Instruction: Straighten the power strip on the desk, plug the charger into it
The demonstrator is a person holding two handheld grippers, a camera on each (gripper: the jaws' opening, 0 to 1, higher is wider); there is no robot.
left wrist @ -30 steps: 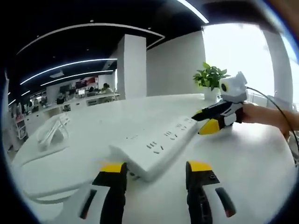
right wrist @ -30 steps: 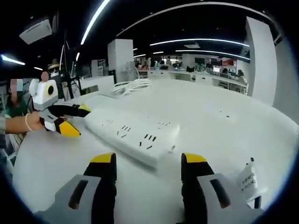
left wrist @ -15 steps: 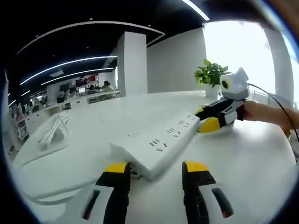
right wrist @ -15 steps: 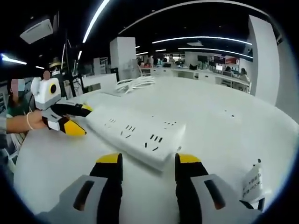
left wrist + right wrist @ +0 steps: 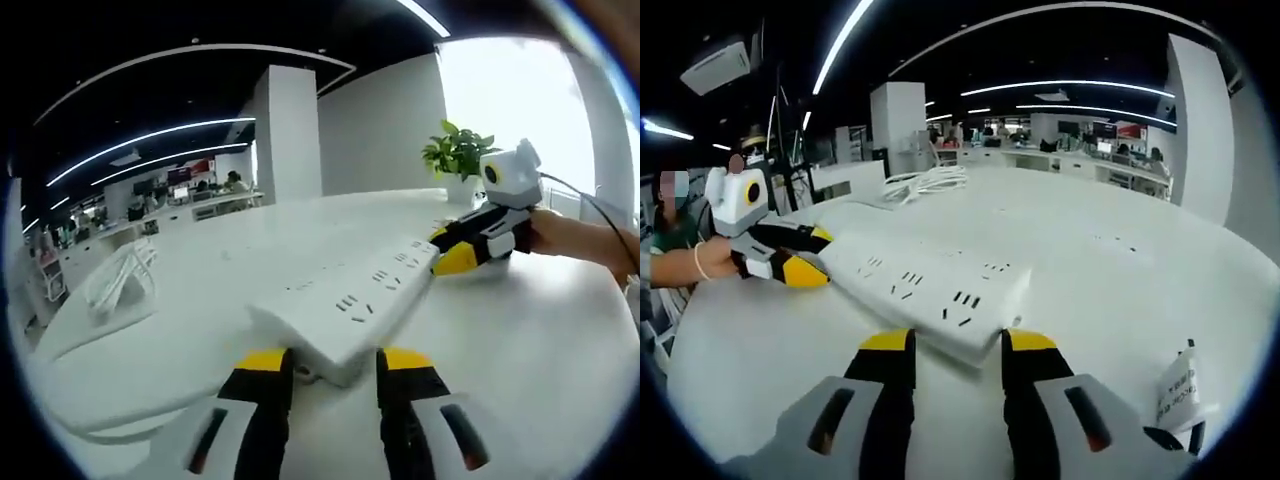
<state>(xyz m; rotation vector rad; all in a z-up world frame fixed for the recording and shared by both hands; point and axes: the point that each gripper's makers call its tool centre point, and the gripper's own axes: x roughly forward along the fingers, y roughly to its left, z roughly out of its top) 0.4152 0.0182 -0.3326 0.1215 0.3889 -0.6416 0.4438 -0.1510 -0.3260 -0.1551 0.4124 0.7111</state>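
Gripping opposite ends of the power strip, both claws appear to have their jaws set against it. The left claw pinches the near end in its own view, and shows at the far end in the right gripper view. The right claw pinches the other end, its jaws drawn close around the corner of the strip. The strip lies slanted on the white worktop, sockets facing up. A tagged item, possibly the charger, rests near the right edge, too blurred to confirm. A coiled cable lies farther back. Risk: with 2 shallow corner grips, uneven turning could let 1 end slip free.
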